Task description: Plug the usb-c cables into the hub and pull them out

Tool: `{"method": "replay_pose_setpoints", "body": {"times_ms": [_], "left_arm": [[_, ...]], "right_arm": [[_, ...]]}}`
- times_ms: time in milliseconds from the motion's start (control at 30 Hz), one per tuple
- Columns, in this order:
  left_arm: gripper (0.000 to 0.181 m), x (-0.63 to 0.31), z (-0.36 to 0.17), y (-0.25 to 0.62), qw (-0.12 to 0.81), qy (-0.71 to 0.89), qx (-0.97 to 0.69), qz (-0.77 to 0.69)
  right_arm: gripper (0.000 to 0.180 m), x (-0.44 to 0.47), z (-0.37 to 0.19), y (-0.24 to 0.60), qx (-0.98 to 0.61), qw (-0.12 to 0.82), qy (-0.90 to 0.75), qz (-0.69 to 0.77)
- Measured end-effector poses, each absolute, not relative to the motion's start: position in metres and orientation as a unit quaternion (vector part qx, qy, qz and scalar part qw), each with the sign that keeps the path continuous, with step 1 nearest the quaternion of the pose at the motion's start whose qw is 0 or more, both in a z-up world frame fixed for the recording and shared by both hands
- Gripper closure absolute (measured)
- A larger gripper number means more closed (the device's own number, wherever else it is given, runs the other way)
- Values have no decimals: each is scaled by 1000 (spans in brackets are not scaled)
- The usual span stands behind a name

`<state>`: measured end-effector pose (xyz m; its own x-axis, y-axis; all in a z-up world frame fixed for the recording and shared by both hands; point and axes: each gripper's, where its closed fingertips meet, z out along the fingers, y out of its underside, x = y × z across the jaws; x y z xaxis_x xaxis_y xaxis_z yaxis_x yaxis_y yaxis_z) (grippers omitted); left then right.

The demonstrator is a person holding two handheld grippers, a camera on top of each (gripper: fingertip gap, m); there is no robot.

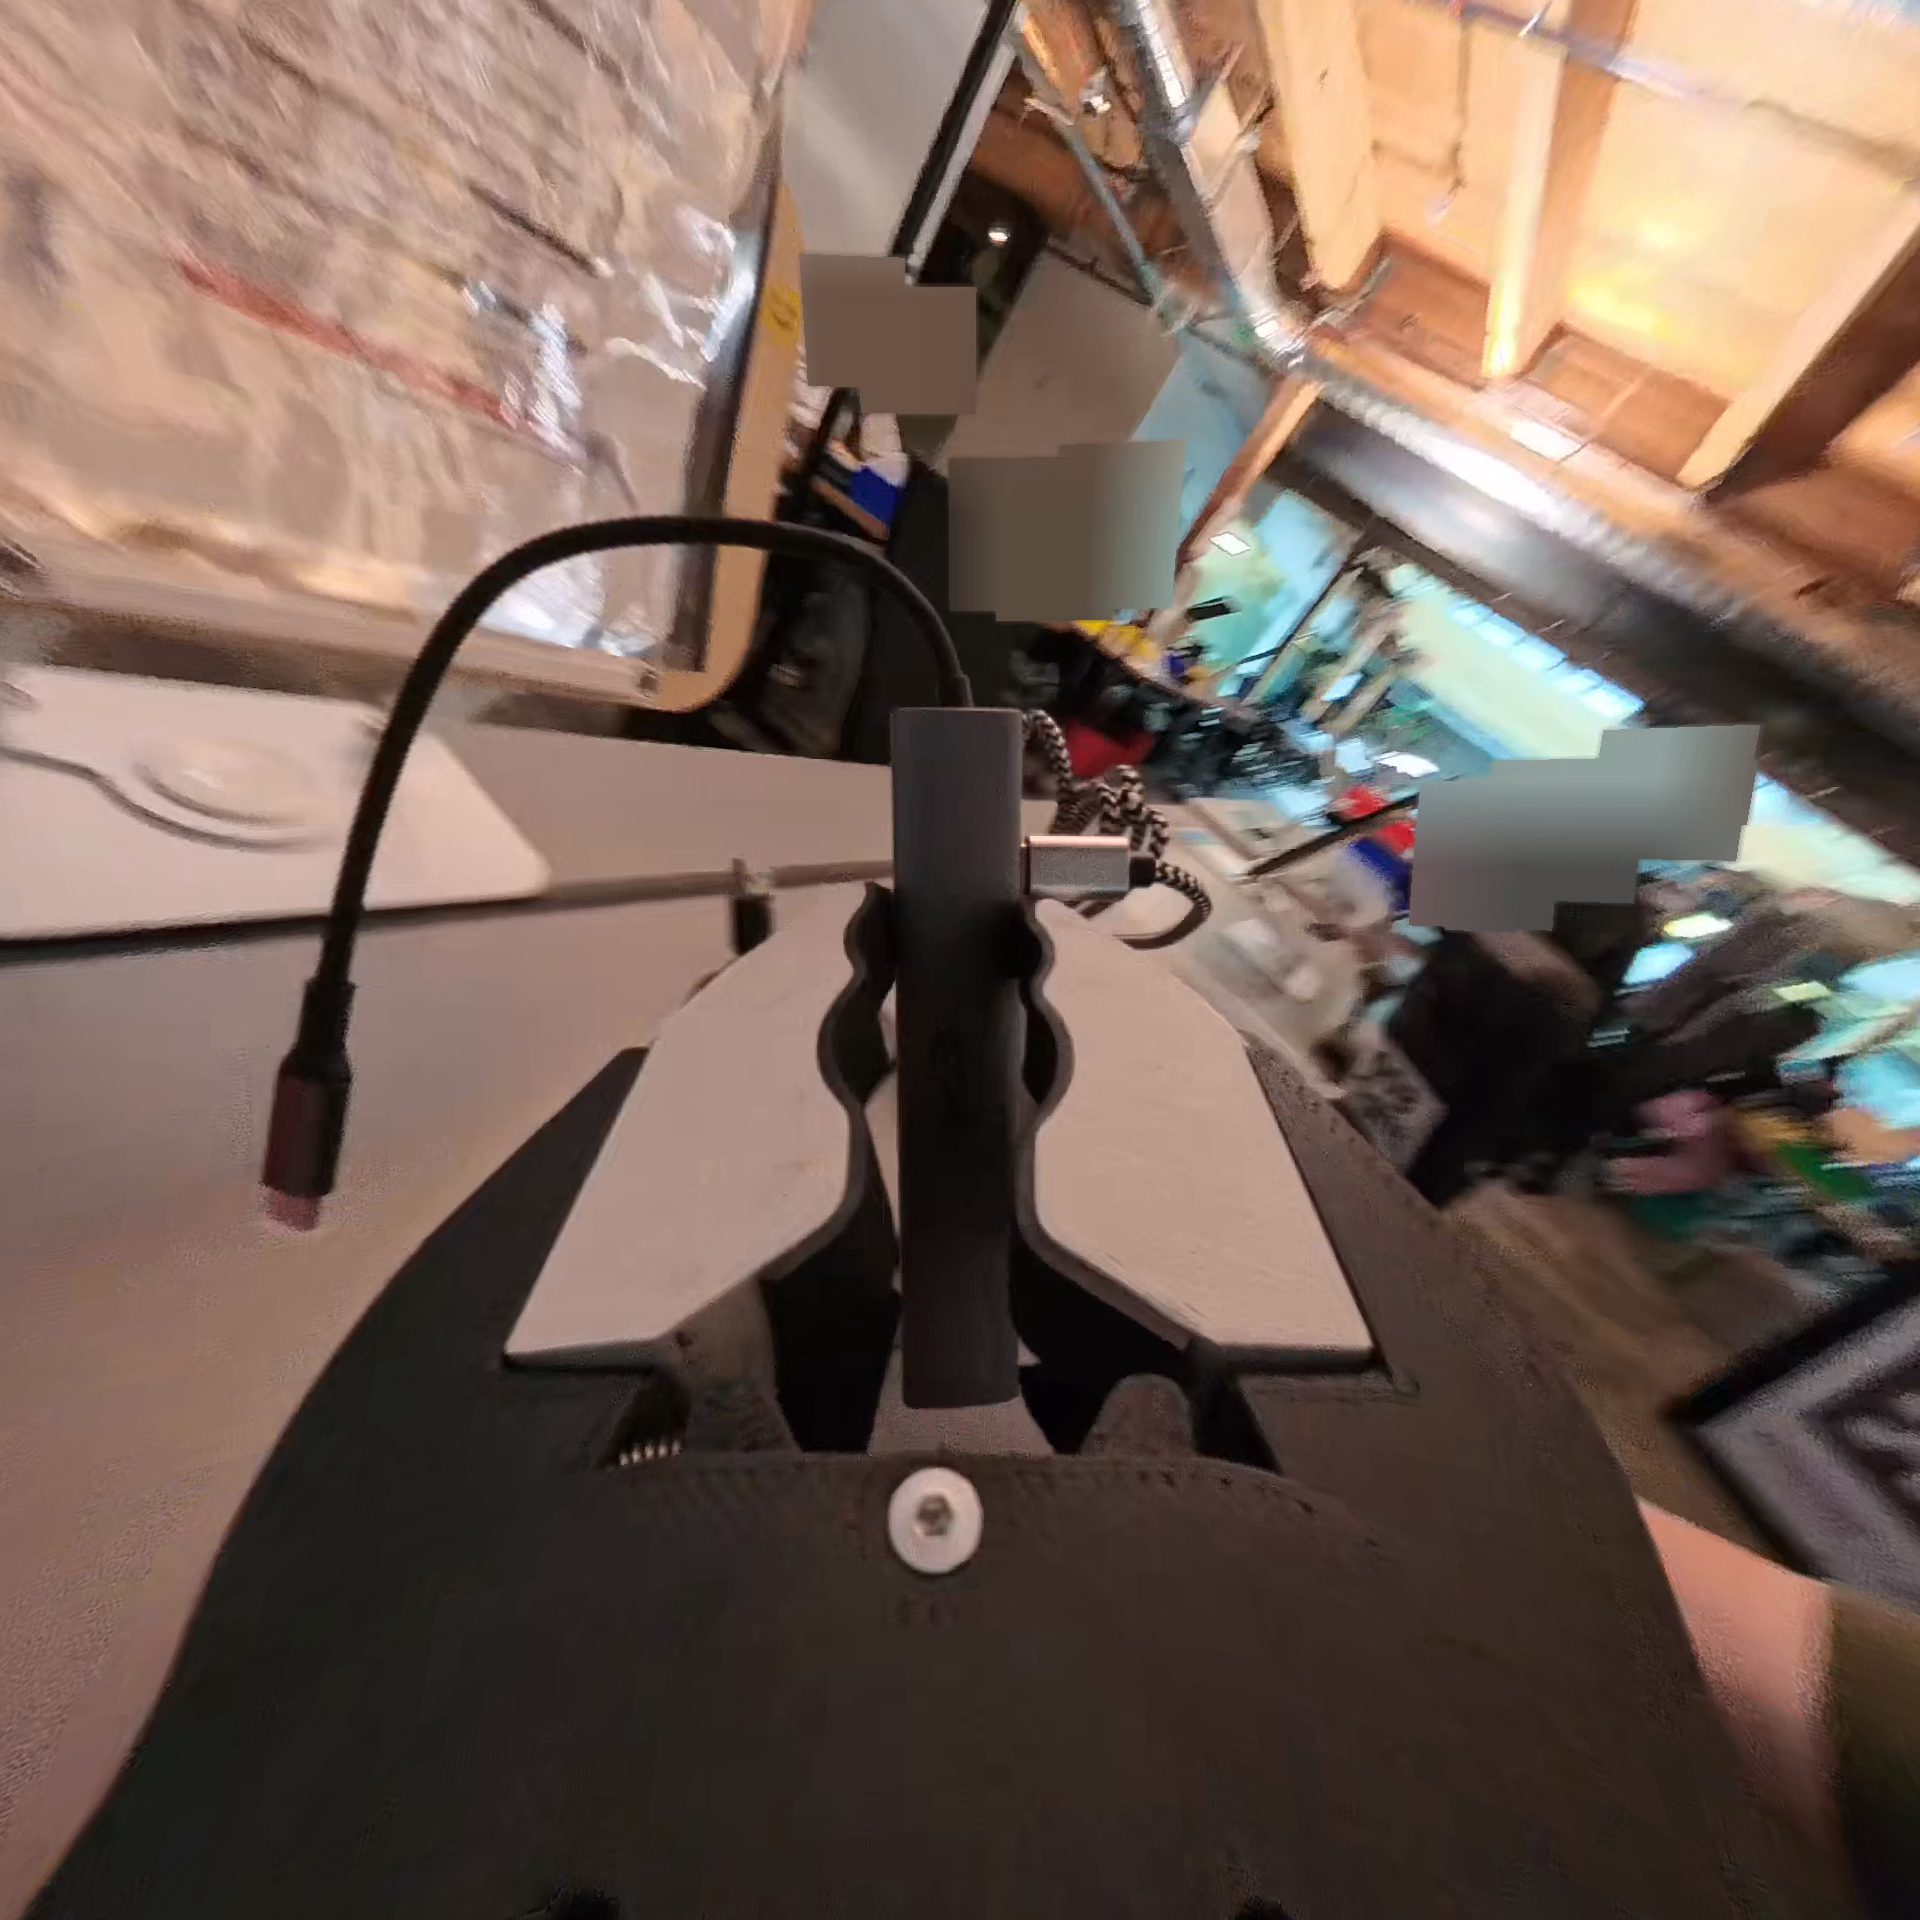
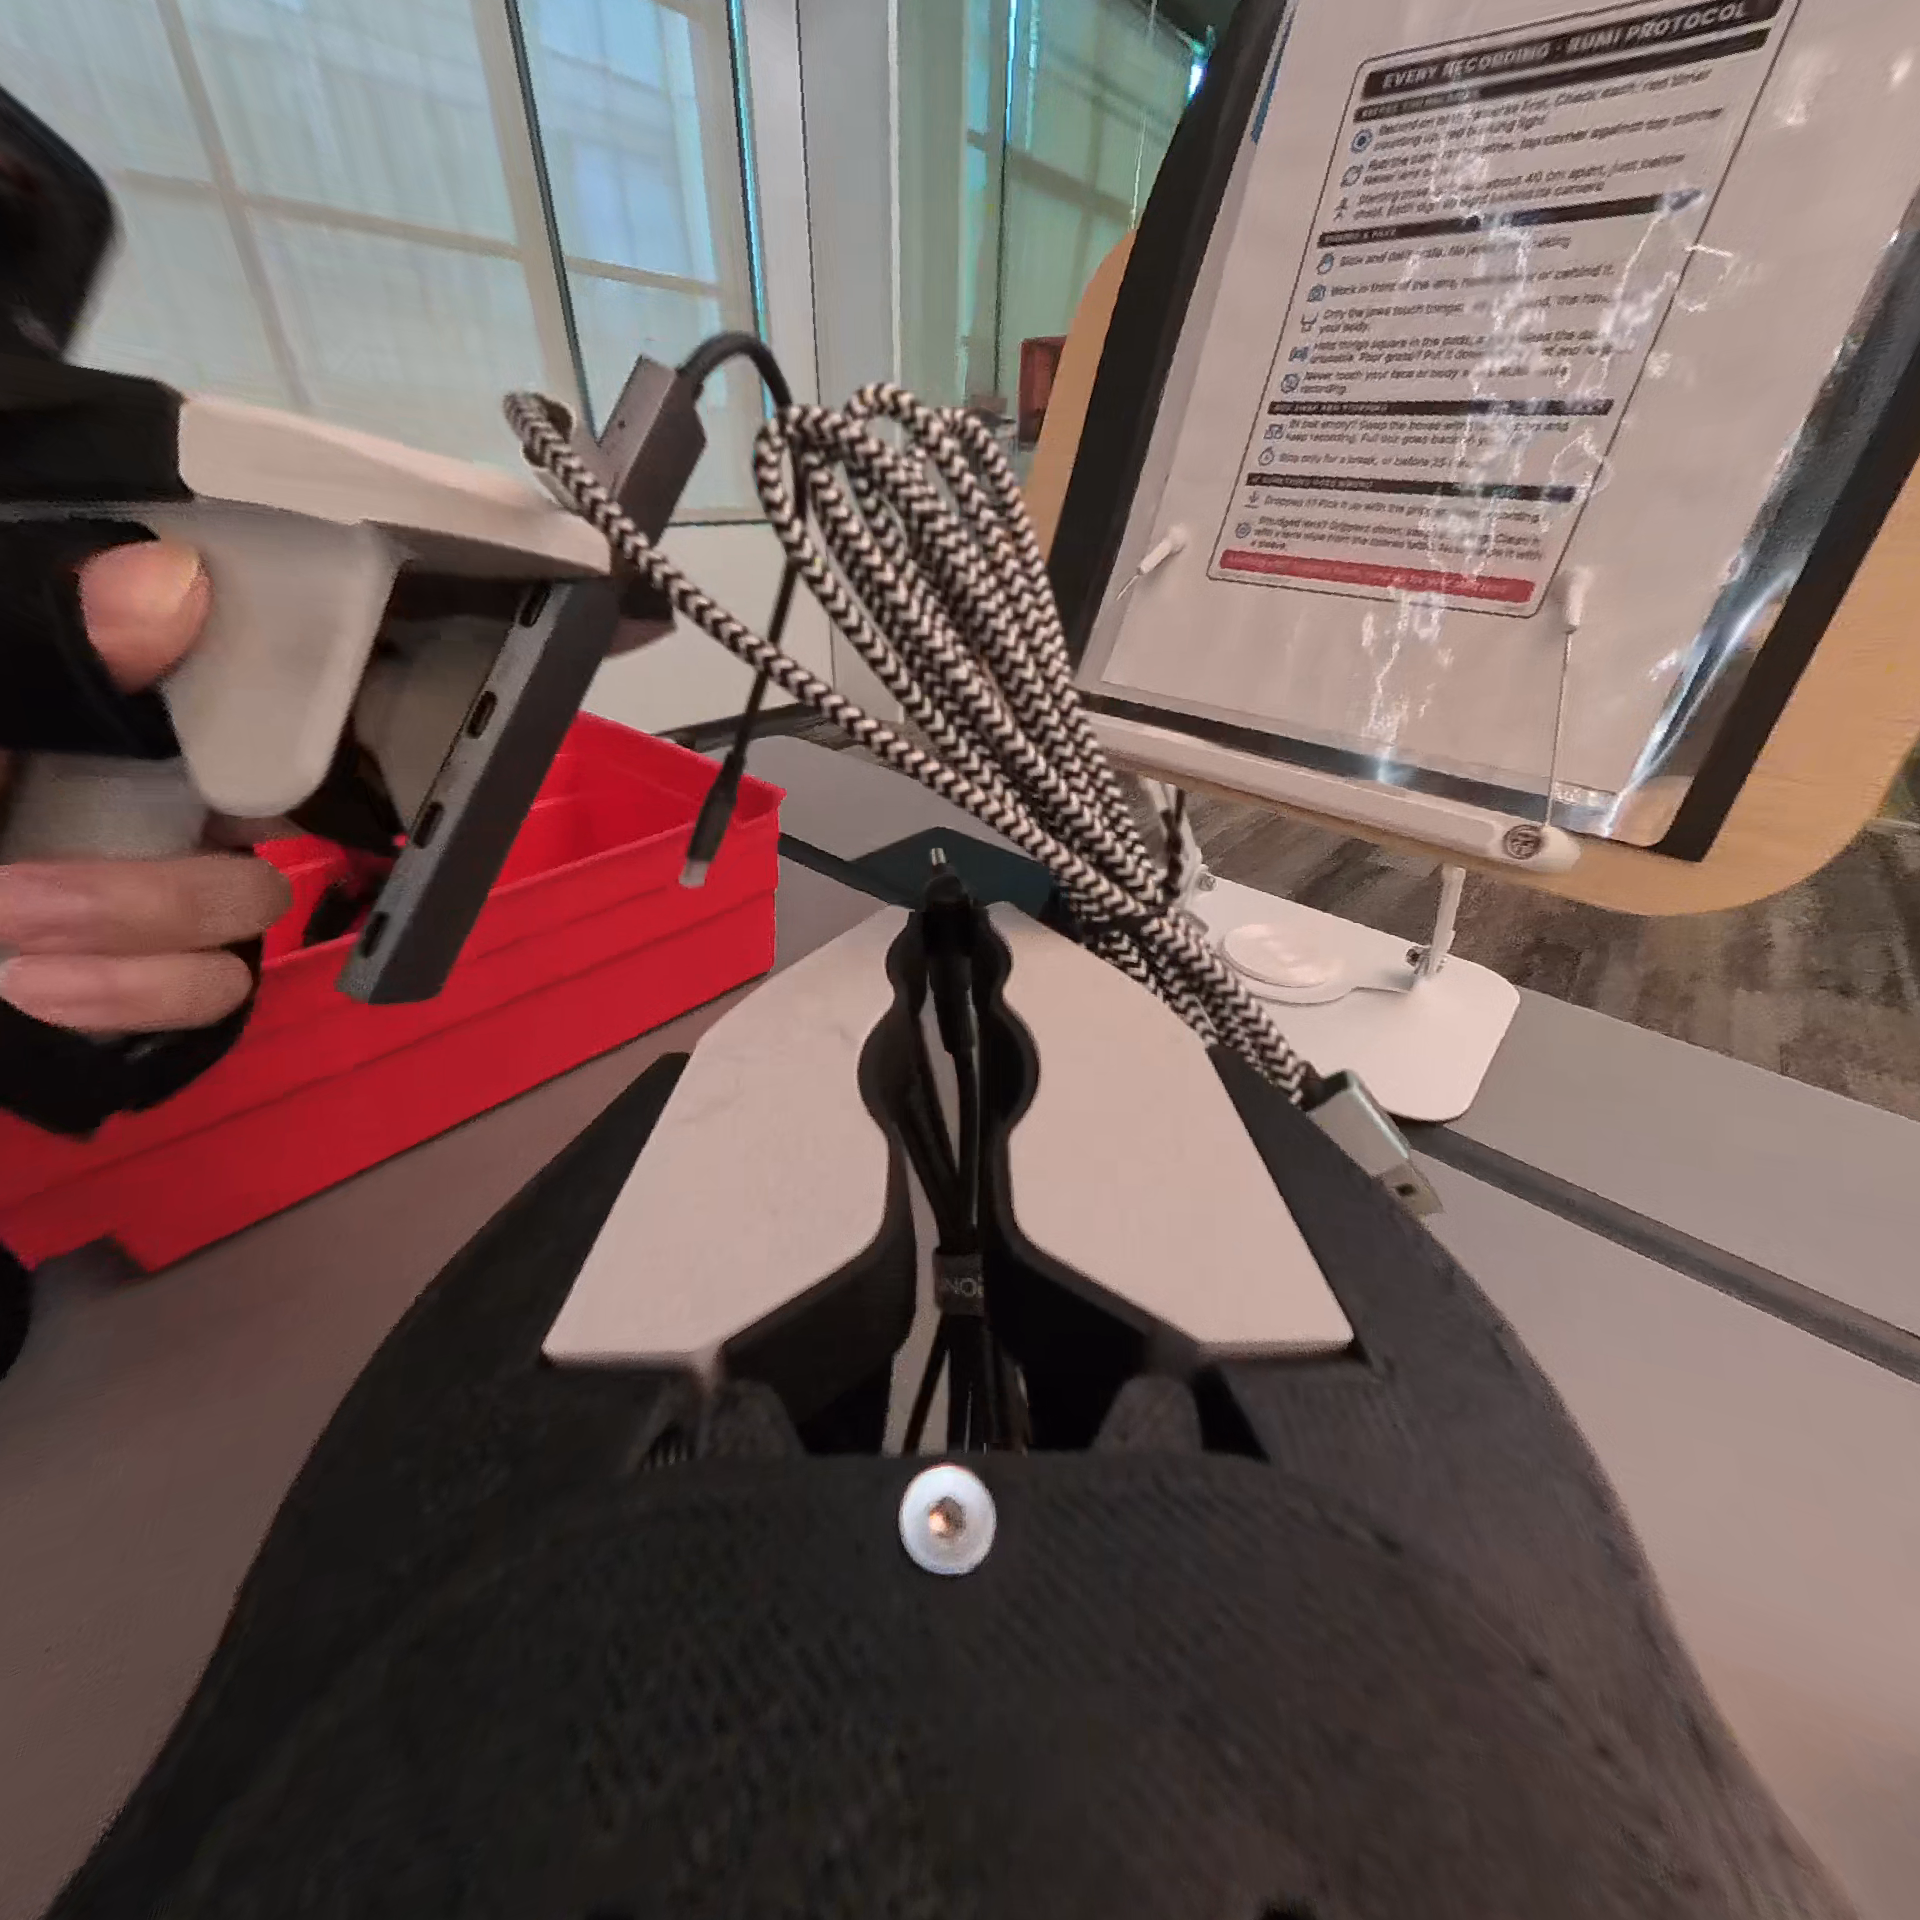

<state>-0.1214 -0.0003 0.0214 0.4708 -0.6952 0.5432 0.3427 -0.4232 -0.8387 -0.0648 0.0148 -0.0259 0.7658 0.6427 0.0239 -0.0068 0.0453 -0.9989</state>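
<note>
My left gripper is shut on a dark grey USB hub and holds it up off the table. A silver USB-C plug of a black-and-white braided cable sits in the hub's right side. The hub's own black cable loops left and its plug hangs free. My right gripper is shut on a thin black cable, plug tip pointing forward. The right wrist view shows the left gripper holding the hub, with the braided cable draped down.
A red tray stands on the grey table behind the hub. A document stand on a white base holds a printed sheet at the right. A hand holds the left gripper.
</note>
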Motion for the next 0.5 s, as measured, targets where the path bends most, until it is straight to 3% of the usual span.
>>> {"method": "replay_pose_setpoints", "body": {"times_ms": [200,500], "left_arm": [[158,-112,5,0,410,57,-654,-633],[158,-121,-1,10,443,25,-654,-613]], "right_arm": [[172,-70,-36,16,-660,648,-325,197],[172,-88,-64,3,-700,513,-388,311]]}}
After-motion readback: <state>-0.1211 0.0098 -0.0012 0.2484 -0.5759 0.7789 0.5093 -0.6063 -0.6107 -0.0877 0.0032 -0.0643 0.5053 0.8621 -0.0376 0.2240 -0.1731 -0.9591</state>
